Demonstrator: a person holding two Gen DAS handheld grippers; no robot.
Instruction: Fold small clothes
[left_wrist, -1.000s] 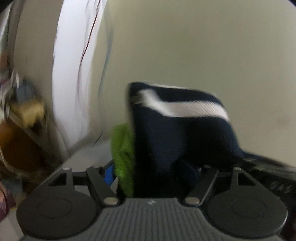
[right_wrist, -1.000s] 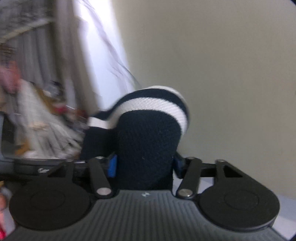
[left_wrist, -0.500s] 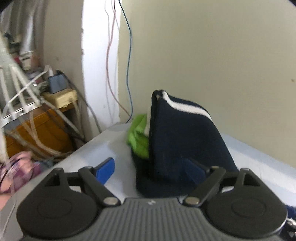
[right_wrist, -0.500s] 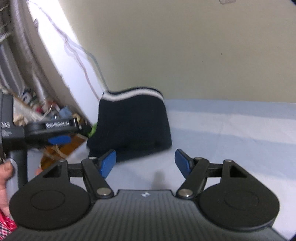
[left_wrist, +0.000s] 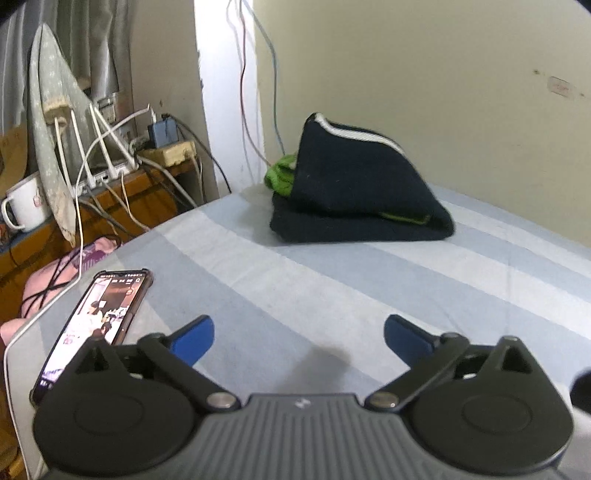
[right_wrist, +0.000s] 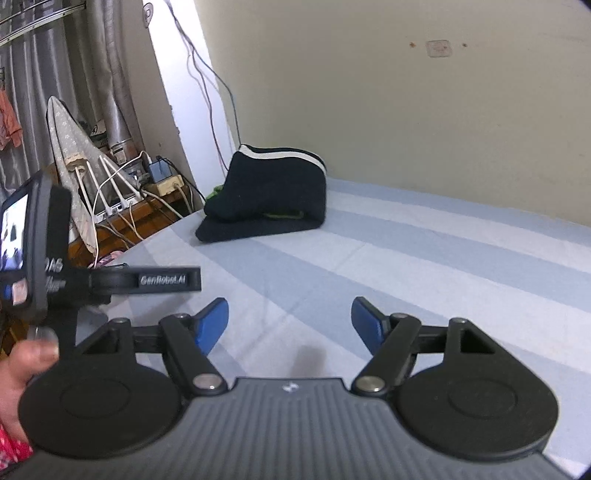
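Fingers (left_wrist: 192, 338) of both grippers spread, empty; two folded garments (left_wrist: 354, 199) stacked.

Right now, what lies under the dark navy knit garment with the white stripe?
The navy garment rests on another dark folded piece; green fabric peeks out behind. How much green is covered cannot be seen.

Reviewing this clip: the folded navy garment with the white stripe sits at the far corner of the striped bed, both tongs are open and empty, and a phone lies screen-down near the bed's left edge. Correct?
One slip: the phone lies screen-up and lit, as the left wrist view shows. The rest holds: the navy garment sits at the far corner of the striped bed, and the left tongs and right tongs are open and empty.
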